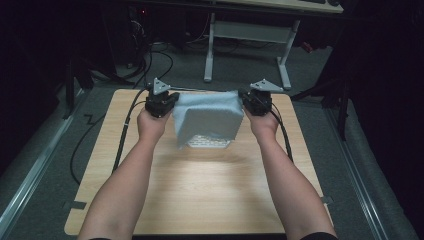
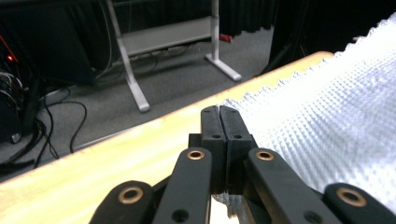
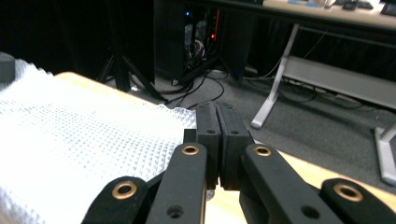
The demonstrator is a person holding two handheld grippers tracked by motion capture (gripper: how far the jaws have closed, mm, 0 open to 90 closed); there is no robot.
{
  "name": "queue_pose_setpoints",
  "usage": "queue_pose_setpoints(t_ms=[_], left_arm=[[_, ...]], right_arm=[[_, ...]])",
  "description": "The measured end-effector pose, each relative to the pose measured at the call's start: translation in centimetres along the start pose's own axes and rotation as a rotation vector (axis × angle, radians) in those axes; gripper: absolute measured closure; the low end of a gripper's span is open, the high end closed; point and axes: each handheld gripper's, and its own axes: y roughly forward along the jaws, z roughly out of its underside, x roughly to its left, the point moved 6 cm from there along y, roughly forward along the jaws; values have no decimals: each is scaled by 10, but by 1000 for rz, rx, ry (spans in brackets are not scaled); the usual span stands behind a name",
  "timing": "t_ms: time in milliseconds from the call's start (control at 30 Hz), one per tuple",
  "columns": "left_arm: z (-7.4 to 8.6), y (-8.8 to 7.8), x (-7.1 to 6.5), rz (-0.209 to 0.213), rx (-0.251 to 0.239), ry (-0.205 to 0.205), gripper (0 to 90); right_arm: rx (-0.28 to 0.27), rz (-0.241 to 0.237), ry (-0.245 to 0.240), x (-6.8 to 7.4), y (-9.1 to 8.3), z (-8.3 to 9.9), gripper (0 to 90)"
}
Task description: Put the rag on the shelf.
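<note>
Crosswise, white cloth [image 1: 207, 117] between left gripper [image 1: 161, 102] and right gripper [image 1: 256, 100], hanging tableward.

A light wooden table [image 1: 200, 200] with rounded corners stands on grey carpet [image 1: 240, 70]. Beyond its far edge is a desk's white metal frame [image 1: 247, 35] with two feet. Black cables [image 2: 56, 126] lie on the carpet off the far left corner, near dark equipment with small red lights [image 3: 212, 28].
</note>
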Motion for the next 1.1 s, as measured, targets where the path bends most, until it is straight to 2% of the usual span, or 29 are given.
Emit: queue_pose_setpoints(t_ms=[67,167,200,500,600,667,933,1033,1067,1100], left_arm=[[11,3,0,26,24,-28,900],[18,6,-1,34,41,-35,900],[23,7,-2,44,48,-48,900],[39,12,-7,69,67,-69,900],[49,14,-9,78,82,-70,900],[52,14,-9,81,82,-80,900],[60,14,-10,90,90,-89,896],[59,13,-10,80,89,-88,835],[57,12,-8,64,84,-96,793],[57,11,-6,53,81,-98,765]], right_arm=[[13,-7,11,1,0,8,894],[30,-19,18,1,2,14,894],[37,-24,19,1,2,19,894],[60,-36,46,2,3,41,893],[67,-47,76,2,5,52,893],[71,-53,78,3,6,57,893],[79,-57,97,4,7,69,889],[81,-55,100,4,6,69,880],[77,-50,102,3,6,68,808],[75,-49,108,3,5,67,785]])
